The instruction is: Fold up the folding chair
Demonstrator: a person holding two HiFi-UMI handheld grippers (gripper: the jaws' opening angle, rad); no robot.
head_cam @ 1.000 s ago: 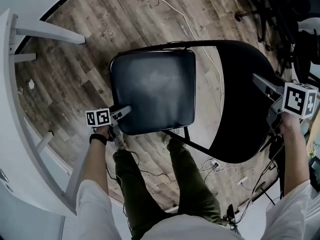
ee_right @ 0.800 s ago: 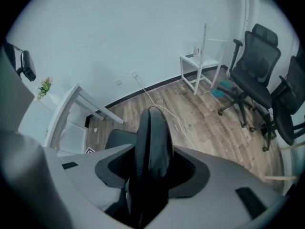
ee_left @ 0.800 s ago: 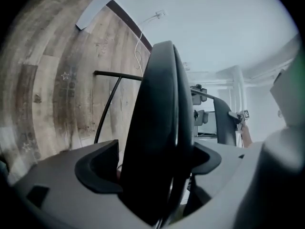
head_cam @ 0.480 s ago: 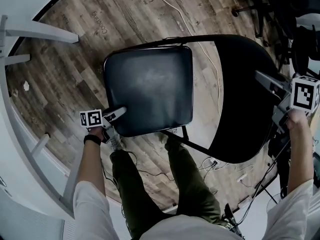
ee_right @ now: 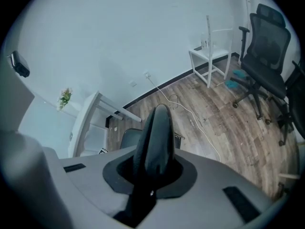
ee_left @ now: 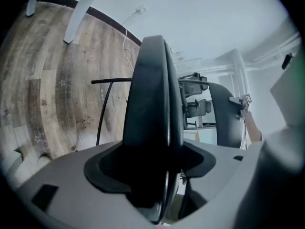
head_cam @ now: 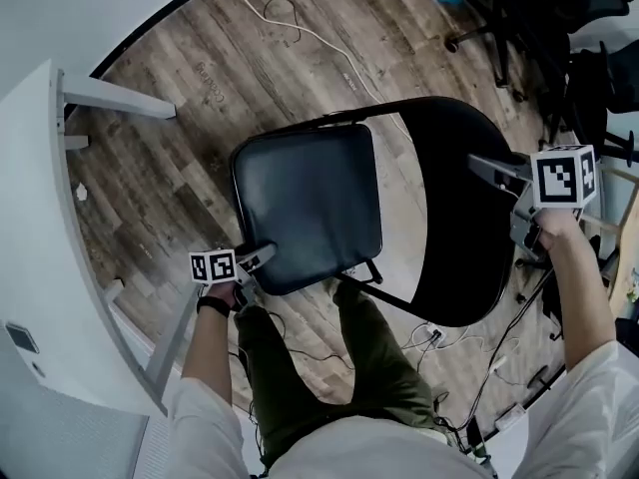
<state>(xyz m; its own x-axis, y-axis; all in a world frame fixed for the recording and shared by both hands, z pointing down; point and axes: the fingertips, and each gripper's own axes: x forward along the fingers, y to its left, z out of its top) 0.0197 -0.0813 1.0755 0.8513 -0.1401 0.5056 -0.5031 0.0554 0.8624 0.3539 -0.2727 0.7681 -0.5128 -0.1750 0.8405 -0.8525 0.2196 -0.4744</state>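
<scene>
Black folding chair (head_cam: 439,297) sits on the wood floor (head_cam: 160,178), beside the white table (head_cam: 40,228). Left tool (head_cam: 262,255) is at the front-left corner of the seat (head_cam: 305,203). Its jaws have just been closing with the seat edge between them; it looks clamped, though pad contact is hard to see. Right tool (head_cam: 486,168) has just been closing too and now pinches the top edge of the backrest (head_cam: 454,218). Versus a second ago: seat front is tipped up, so it reads shorter from the head view. Chair not folded yet.
</scene>
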